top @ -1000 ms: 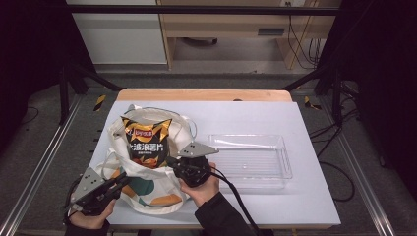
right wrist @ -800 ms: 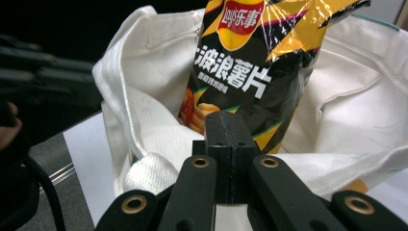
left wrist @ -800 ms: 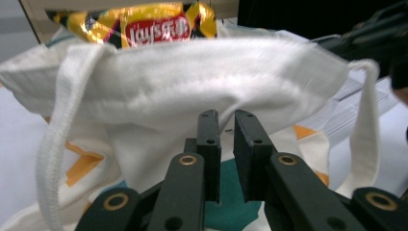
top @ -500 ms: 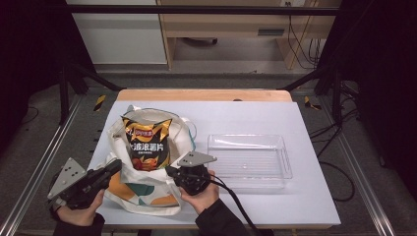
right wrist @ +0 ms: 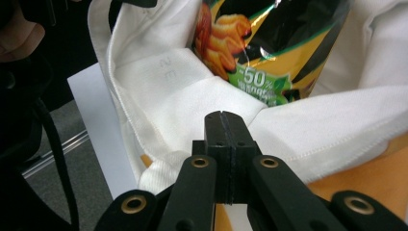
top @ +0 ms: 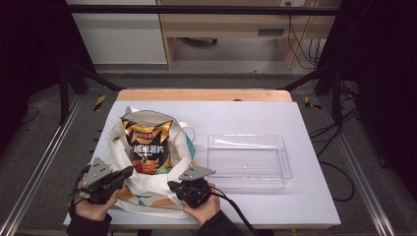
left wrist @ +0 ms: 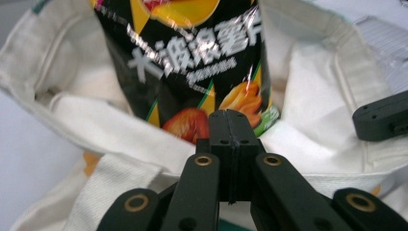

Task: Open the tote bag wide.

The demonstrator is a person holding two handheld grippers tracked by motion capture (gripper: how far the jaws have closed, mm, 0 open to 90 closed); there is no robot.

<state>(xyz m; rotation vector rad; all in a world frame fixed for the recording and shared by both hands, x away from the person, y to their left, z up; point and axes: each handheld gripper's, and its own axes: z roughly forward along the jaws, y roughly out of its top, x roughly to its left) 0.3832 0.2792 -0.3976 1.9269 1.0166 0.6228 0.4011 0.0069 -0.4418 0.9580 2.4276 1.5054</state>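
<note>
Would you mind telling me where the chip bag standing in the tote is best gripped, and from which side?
Probably the chip bag's crimped top edge, approached from above. Its lower half sits inside the tote bag, whose cloth rim wraps the sides, while the flat top seam stands clear and thin enough to pinch.

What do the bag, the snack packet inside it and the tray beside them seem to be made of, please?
The tote bag looks like off-white woven cotton or canvas: matte, with stitched hems and soft folds. The chip packet appears to be glossy printed plastic film, likely foil-lined, judging by its crinkles and bright glints. The tray seems to be clear rigid plastic, since the table shows through it and its rim catches light.
</note>
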